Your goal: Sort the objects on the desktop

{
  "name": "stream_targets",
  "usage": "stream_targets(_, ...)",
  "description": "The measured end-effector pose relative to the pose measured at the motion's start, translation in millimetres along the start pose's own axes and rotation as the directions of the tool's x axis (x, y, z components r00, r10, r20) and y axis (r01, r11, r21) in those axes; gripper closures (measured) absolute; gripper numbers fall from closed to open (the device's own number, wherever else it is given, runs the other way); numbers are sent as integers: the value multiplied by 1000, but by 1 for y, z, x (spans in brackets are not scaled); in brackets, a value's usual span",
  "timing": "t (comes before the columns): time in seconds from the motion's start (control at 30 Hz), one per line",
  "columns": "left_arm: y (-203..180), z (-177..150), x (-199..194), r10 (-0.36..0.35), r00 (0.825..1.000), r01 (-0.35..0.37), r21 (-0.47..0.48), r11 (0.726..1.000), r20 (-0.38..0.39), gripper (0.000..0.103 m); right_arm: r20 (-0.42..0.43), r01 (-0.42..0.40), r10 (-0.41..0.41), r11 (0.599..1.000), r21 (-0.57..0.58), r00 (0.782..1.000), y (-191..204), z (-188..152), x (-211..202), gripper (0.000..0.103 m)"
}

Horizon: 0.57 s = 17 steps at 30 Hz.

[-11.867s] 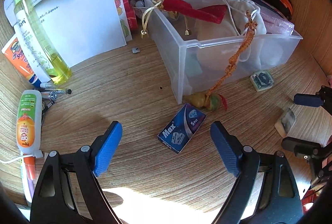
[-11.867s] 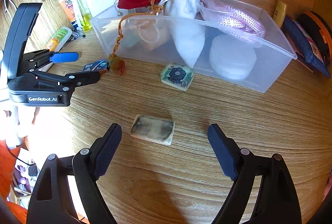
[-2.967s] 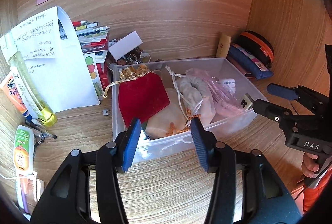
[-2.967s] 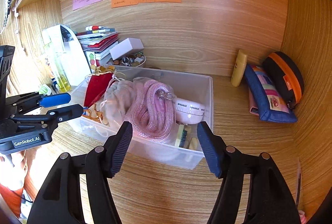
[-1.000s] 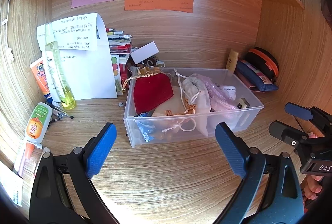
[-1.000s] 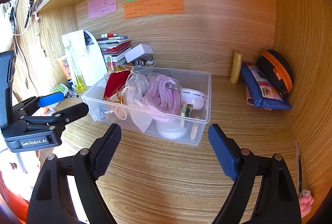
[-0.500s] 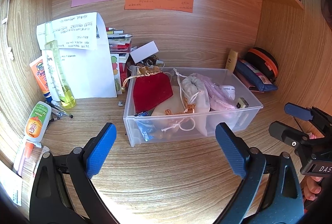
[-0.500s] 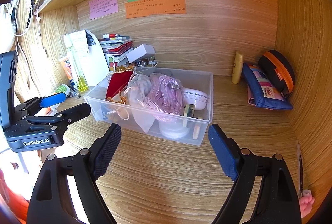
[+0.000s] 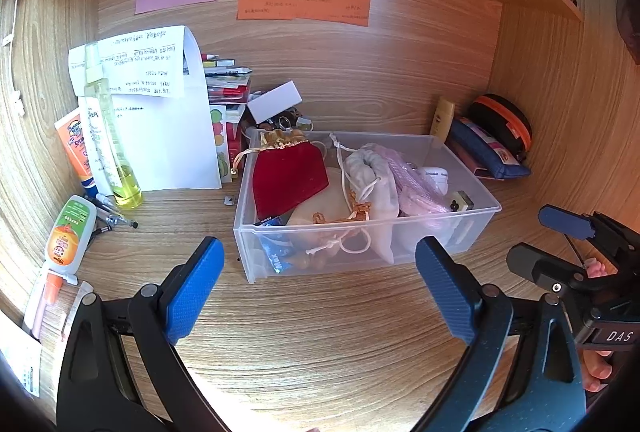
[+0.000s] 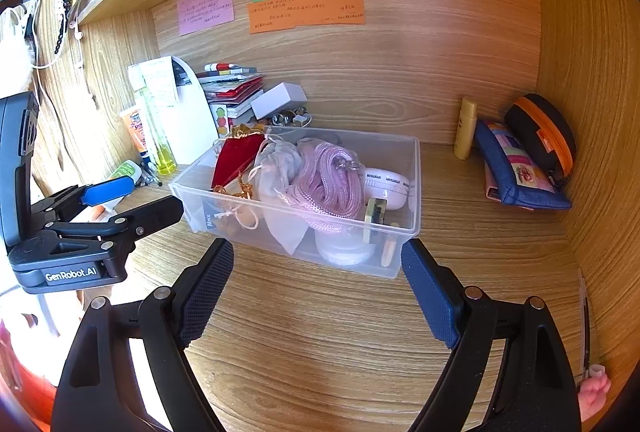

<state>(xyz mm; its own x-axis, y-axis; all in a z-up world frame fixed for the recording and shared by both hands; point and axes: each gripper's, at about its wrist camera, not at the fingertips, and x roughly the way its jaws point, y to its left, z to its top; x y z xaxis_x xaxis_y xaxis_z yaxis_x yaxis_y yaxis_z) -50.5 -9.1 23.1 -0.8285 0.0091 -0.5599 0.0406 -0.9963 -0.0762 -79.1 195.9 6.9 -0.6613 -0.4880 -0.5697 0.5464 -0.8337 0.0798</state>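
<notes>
A clear plastic bin (image 9: 360, 264) (image 10: 416, 160) stands on the wooden desk. Inside lie a red velvet pouch (image 9: 286, 178) (image 10: 236, 158), a white drawstring bag (image 9: 374, 180) (image 10: 280, 168), a pink cord (image 10: 326, 172), a white round case (image 10: 386, 184) and a blue Max packet (image 9: 276, 252). My left gripper (image 9: 316, 288) hangs open in front of the bin, nothing between its fingers. Just as wide, my right gripper (image 10: 318, 284) is open near the bin's front right corner, holding nothing. Each gripper shows in the other's view.
Left of the bin stand a yellow spray bottle (image 9: 106, 136), an orange sunscreen tube (image 9: 76, 148), a green-capped tube (image 9: 68, 236), pens and a white paper (image 9: 168, 136). A blue pouch (image 10: 516, 168), an orange-trimmed black case (image 10: 540, 136) and a yellow stick (image 10: 466, 128) sit at the right wall.
</notes>
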Motion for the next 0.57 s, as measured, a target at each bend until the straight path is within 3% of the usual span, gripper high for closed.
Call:
stream_targets(0.37,-6,-1,-6,-7,999,5,34,999,41,5,-16,-6,6,1000,24,1000,-1,-2,3,19)
stream_targets(0.57,-3,1,-2,-24,1000,24,9,1000,10,5,-22,-7,8,999,34,1000,-1,-3,5,19)
